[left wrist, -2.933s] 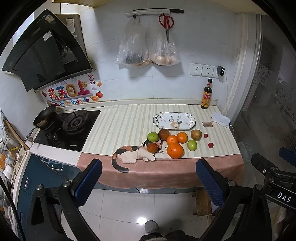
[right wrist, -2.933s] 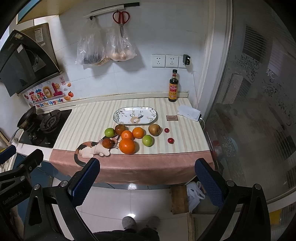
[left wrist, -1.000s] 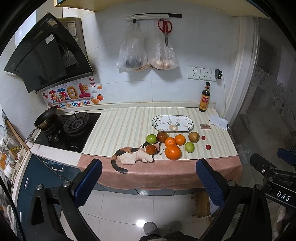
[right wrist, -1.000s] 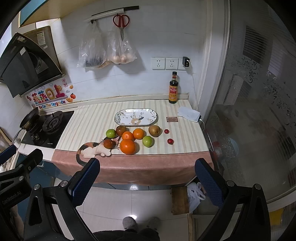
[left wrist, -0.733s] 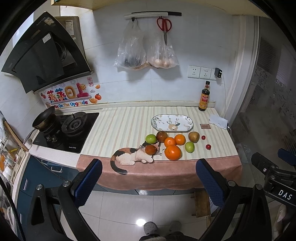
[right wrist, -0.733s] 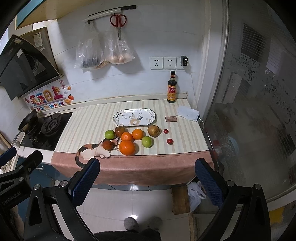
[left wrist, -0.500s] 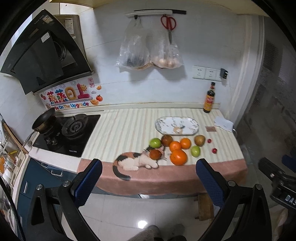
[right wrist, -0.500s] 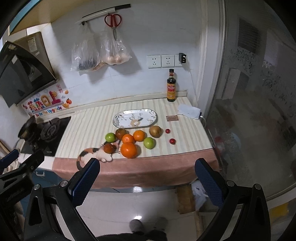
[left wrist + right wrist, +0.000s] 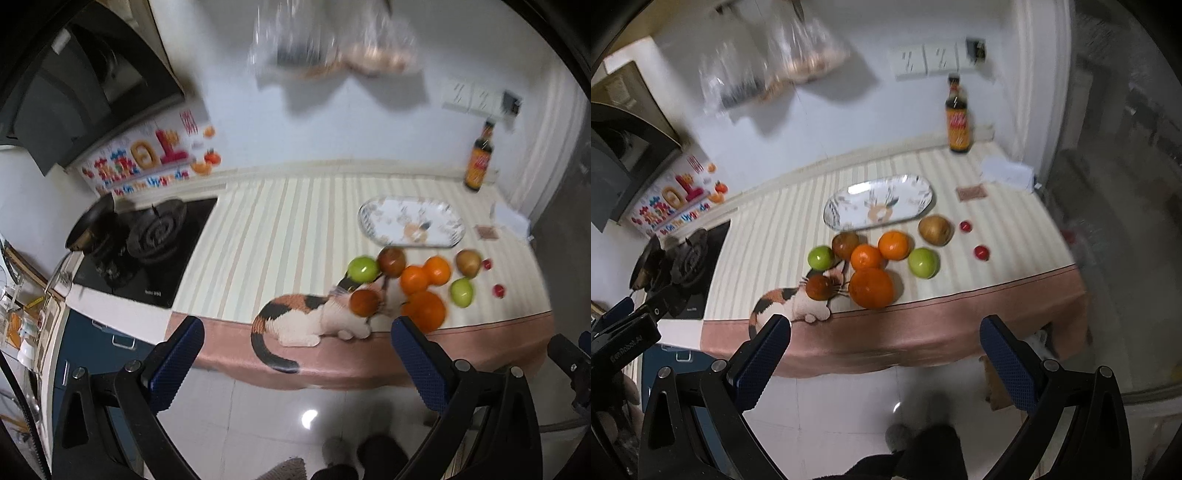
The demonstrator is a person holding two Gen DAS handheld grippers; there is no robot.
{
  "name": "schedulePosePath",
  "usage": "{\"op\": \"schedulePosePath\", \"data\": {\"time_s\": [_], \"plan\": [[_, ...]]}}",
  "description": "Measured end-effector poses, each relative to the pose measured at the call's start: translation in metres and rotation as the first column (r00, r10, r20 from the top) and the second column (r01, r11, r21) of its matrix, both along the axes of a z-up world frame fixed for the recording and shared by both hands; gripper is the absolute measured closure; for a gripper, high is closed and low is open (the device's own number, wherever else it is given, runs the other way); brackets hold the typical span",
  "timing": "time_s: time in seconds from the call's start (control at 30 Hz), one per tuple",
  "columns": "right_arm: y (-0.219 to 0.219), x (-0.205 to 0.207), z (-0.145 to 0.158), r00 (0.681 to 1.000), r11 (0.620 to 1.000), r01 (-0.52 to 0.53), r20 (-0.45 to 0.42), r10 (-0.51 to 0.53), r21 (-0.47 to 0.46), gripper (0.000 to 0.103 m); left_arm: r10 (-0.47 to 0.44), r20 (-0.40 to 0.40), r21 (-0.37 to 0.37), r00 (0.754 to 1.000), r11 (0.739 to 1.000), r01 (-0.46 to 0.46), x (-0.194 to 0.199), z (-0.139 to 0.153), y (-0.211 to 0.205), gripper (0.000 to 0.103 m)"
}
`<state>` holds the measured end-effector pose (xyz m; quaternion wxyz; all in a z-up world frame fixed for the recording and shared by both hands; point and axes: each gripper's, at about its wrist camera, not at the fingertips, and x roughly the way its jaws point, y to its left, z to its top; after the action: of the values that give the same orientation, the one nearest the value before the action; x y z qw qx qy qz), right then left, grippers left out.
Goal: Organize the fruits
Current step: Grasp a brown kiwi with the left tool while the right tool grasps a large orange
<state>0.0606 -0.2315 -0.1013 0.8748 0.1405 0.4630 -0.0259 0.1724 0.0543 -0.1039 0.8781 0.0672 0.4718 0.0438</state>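
though blurred, fruits [image 9: 870,258] clustered, mixed-coloured

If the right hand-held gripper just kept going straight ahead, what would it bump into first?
Probably the large orange at the counter's front edge; the open right hand-held gripper points about there, though depth is unclear.

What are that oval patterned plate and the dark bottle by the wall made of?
The oval patterned plate looks like glazed ceramic, perhaps melamine: white glare shines on its surface. The dark bottle with the orange label looks like glass holding dark liquid, though motion blur leaves plastic possible.
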Motion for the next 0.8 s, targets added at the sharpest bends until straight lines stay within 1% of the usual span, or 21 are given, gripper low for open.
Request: {"op": "schedulePosePath", "data": {"time_s": [0.07,0.13,0.2,0.23,0.27,0.33,0.37,0.4,0.47,0.53,0.67,0.73,0.8], "plan": [[0.002,0.026,-0.024,0.999,1.000,-0.021,-0.041,0.021,0.016,0.000,0.004,-0.067,-0.004,0.998,1.000,-0.004,0.020,-0.023,0.002,0.000],[0.005,0.059,-0.056,0.994,0.998,-0.047,-0.100,0.051,0.045,0.000,0.016,-0.142,-0.008,0.990,1.000,-0.018,0.041,-0.048,0.002,0.000],[0.006,0.088,-0.087,0.985,0.994,-0.077,-0.149,0.089,0.080,0.000,0.026,-0.207,-0.021,0.978,0.999,-0.031,0.062,-0.073,0.001,0.000],[0.006,0.098,-0.097,0.981,0.992,-0.087,-0.163,0.100,0.087,0.000,0.031,-0.242,-0.030,0.970,0.999,-0.040,0.073,-0.085,0.000,0.000],[0.008,0.114,-0.113,0.975,0.990,-0.101,-0.188,0.118,0.096,0.000,0.041,-0.288,-0.046,0.957,0.997,-0.056,0.087,-0.101,0.000,0.001],[0.011,0.149,-0.148,0.956,0.984,-0.132,-0.249,0.158,0.117,0.000,0.048,-0.352,-0.080,0.935,0.994,-0.081,0.108,-0.123,0.000,0.001],[0.011,0.162,-0.161,0.946,0.982,-0.142,-0.273,0.172,0.126,0.000,0.057,-0.400,-0.102,0.915,0.989,-0.107,0.121,-0.139,0.000,0.002],[0.012,0.172,-0.172,0.938,0.979,-0.151,-0.293,0.186,0.137,0.000,0.059,-0.428,-0.120,0.902,0.985,-0.122,0.127,-0.148,0.000,0.004],[0.016,0.189,-0.191,0.918,0.971,-0.174,-0.330,0.219,0.162,0.000,0.066,-0.498,-0.154,0.865,0.974,-0.163,0.145,-0.172,-0.001,0.008],[0.022,0.210,-0.213,0.892,0.962,-0.204,-0.371,0.259,0.181,0.000,0.064,-0.538,-0.172,0.841,0.968,-0.184,0.156,-0.188,-0.004,0.008],[0.037,0.229,-0.237,0.840,0.943,-0.258,-0.432,0.327,0.211,0.000,0.037,-0.589,-0.170,0.808,0.971,-0.168,0.175,-0.216,-0.016,0.009],[0.045,0.237,-0.247,0.816,0.935,-0.288,-0.457,0.353,0.208,0.000,0.011,-0.616,-0.180,0.787,0.971,-0.155,0.181,-0.227,-0.023,0.009],[0.052,0.242,-0.256,0.793,0.927,-0.307,-0.481,0.375,0.217,0.000,-0.012,-0.631,-0.193,0.776,0.971,-0.143,0.185,-0.235,-0.028,0.009]]}}
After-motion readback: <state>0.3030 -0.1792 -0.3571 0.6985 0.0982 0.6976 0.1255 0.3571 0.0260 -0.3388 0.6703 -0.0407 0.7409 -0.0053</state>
